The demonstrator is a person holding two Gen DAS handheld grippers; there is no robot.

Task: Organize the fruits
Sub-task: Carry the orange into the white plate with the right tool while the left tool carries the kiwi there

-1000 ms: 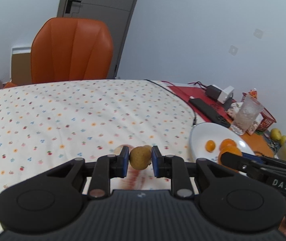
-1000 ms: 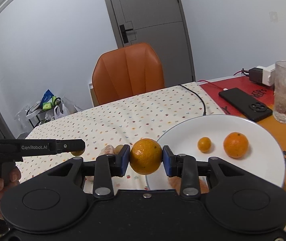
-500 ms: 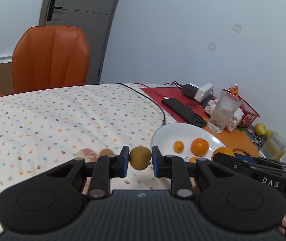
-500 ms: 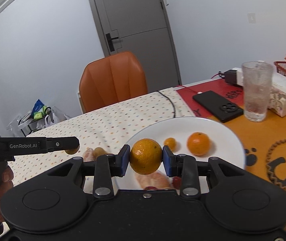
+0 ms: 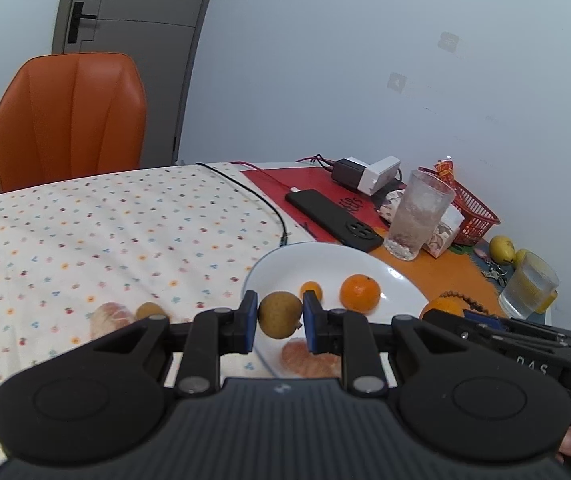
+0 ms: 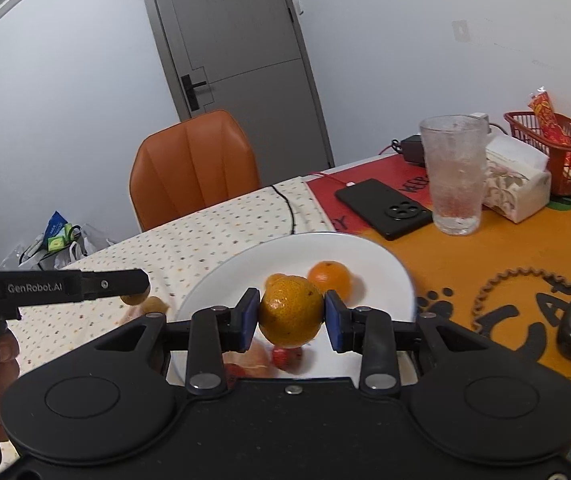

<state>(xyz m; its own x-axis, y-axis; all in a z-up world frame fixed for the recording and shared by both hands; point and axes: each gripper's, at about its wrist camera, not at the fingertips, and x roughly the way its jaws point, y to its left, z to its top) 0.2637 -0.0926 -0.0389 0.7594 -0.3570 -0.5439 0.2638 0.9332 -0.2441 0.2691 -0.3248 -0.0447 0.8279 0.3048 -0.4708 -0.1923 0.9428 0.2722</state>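
Peeled segment point(image 5: 111, 317) and small brown fruit point(image 5: 149, 310) lying on the dotted bench cloth point(image 5: 85, 232), left hand-held gripper point(image 5: 277, 322) clamped on a brown-yellow fruit point(image 5: 280, 314) at the white plate point(image 5: 277, 268) rim, right hand-held gripper point(image 6: 291, 317) squeezing an orange point(image 6: 291, 311) over the plate, 1 tiny point(image 5: 311, 291) and 1 bigger orange point(image 5: 359, 292) resting on it.

"GenRobot.AI" on the left gripper point(image 6: 125, 285); "DAS" on the right gripper point(image 5: 485, 322).

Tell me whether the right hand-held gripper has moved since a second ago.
Yes. The right hand-held gripper, shut on the orange, has moved rightward over the white plate; the glass now sits nearer centre.
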